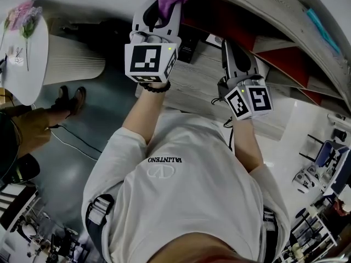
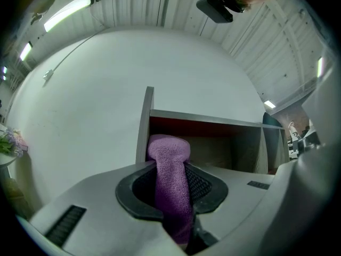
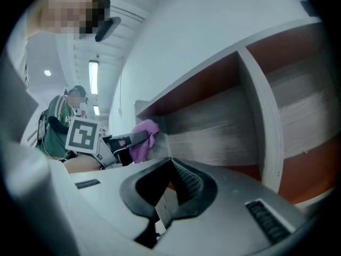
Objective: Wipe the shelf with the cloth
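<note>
Your white shirt fills the lower half of the head view, and both of your arms reach up from it toward the shelf.

**Left gripper**: clenched on the purple cloth. A folded wad of the cloth stands up past the jaw tips. In the left gripper view the wad sits at the left end of the shelf opening, just beside the upright side panel. The right gripper view shows it at that same corner, against the front edge. Whether it actually presses on the wood cannot be told.

**Right gripper**: jaws drawn together on nothing. It is held further along the shelf, near the vertical divider, and plays no part in the wipe.

**Progress (judged):**
- The grasp is done and the cloth has been brought to the shelf.
- The wiping itself looks to be at or near its left extreme.
- No dust line or damp streak marks which part of the board has been covered.
- The grey board running right toward the divider, and any bay beyond it, should be counted as left to do.
</note>
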The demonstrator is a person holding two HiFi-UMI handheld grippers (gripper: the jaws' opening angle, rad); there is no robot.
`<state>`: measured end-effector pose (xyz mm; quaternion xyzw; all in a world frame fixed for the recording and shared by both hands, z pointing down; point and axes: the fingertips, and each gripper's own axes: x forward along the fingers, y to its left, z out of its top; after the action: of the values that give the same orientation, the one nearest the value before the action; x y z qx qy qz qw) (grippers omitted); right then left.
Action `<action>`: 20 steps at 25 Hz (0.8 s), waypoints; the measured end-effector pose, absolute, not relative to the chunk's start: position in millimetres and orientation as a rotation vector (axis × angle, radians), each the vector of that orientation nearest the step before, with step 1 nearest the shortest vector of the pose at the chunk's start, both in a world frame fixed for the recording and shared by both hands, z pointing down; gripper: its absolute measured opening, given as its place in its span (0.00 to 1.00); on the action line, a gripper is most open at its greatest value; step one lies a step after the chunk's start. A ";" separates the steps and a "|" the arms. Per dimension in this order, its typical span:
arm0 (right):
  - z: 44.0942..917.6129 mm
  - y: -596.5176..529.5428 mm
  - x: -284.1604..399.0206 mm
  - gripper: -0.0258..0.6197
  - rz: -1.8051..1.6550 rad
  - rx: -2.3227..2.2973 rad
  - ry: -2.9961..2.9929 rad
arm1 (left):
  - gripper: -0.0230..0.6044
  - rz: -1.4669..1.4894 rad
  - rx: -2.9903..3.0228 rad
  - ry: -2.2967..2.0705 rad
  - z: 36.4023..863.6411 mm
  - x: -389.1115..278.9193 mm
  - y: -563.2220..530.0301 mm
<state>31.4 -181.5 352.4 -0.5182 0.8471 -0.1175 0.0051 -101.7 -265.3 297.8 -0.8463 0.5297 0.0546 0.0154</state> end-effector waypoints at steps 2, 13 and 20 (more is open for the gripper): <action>353.5 -181.0 32.2 0.04 -0.369 -1.625 2.653 | 0.17 0.156 -2.633 1.653 302.6 -102.4 -265.2; 359.8 -175.5 36.1 0.04 -0.388 -1.632 2.651 | 0.17 0.046 -2.609 1.624 338.6 -100.6 -264.1; 361.8 -172.3 44.0 0.04 -0.388 -1.646 2.645 | 0.17 -0.014 -2.608 1.634 363.3 -98.9 -264.3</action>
<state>44.0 -172.3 361.8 -0.5243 0.8425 -0.1236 0.0008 -98.9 -264.3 363.3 -0.8470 0.5306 -0.0046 0.0321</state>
